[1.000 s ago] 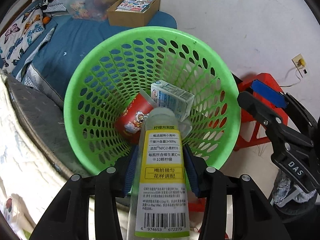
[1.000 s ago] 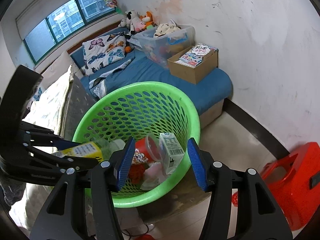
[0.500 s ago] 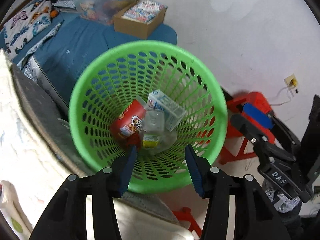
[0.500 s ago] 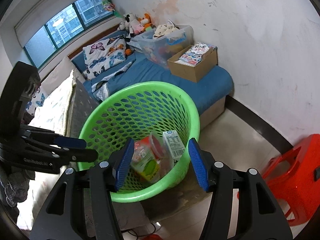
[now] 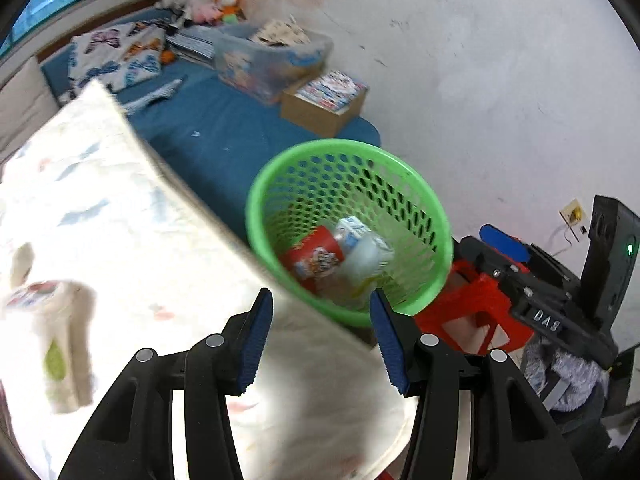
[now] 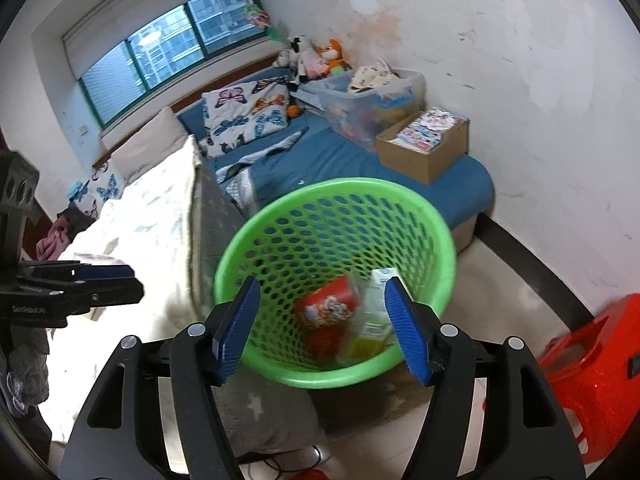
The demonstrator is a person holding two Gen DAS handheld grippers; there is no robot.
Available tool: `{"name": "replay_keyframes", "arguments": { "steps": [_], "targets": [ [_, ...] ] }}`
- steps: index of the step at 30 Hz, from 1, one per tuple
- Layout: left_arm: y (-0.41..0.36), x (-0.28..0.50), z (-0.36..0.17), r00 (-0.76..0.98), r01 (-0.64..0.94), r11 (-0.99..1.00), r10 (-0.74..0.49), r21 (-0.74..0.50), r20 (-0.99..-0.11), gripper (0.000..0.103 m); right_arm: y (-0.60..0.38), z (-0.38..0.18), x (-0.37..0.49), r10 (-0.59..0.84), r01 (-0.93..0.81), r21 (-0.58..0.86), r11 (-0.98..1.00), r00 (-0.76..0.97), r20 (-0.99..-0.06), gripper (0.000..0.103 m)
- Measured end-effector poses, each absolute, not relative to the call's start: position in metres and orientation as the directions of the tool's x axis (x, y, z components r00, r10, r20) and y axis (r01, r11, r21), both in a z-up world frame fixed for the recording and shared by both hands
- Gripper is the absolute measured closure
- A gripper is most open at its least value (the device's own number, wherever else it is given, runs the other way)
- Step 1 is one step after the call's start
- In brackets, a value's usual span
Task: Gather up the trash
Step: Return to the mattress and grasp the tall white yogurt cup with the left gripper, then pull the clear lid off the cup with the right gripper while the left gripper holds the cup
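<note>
Green perforated plastic: identified basket as the drop point, close against the edge of the quilt. Counted three items at its bottom, lying together: cup, carton, bottle.

Found left claw at a middling gap, pads bare, nothing between them. Recorded recent opening of its jaws. Found right claw likewise part open and empty, with jaws just widened, aimed down into basket.

Located the next likely trash, a pale container with a reddish top, on the quilt. Placed it well to the left of left claw in the left wrist view, well apart from basket. Could not settle its exact shape through the blur; read its long axis as roughly upright.

Judged left claw the nearer of the two: saw it in the right wrist view out over the quilt, while right claw pointed at basket. Judged the coming move as a leftward swing of left claw, with pads set either side of the upright body.
</note>
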State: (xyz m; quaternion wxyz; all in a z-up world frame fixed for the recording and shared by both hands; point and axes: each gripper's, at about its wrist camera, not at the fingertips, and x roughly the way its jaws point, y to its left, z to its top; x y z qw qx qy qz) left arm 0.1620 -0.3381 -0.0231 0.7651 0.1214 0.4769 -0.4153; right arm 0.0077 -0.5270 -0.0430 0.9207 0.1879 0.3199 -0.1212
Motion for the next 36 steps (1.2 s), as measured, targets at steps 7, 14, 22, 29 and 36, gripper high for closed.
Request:
{"name": "replay_keyframes", "arguments": {
  "steps": [7, 14, 22, 29, 36],
  "targets": [
    [-0.253, 0.171, -0.018, 0.317, 0.649, 0.73, -0.517, -0.216, -0.795, 0.054, -0.492, -0.032, 0.029, -0.046, 0.266, 0.264, 0.927, 0.78, -0.625, 0.031],
    [-0.183, 0.191, -0.014, 0.437, 0.541, 0.82, -0.462, -0.185, -0.772, 0.049, -0.448, -0.024, 0.06, 0.026, 0.17, 0.254, 0.952, 0.783, -0.622, 0.031],
    [-0.146, 0.214, -0.028, 0.507, 0.471, 0.875, -0.375, -0.115, -0.776, 0.036, -0.407, -0.021, 0.094, 0.093, 0.078, 0.238, 0.968, 0.771, -0.631, 0.03],
    [-0.148, 0.235, -0.052, 0.483, 0.461, 0.877, -0.374, -0.132, -0.792, 0.036, -0.391, -0.018, 0.118, 0.146, 0.026, 0.252, 0.967, 0.756, -0.638, 0.028],
    [-0.148, 0.251, -0.068, 0.476, 0.444, 0.882, -0.38, -0.156, -0.793, 0.035, -0.38, -0.02, 0.14, 0.185, -0.006, 0.268, 0.963, 0.739, -0.648, 0.028]
  ]
}}
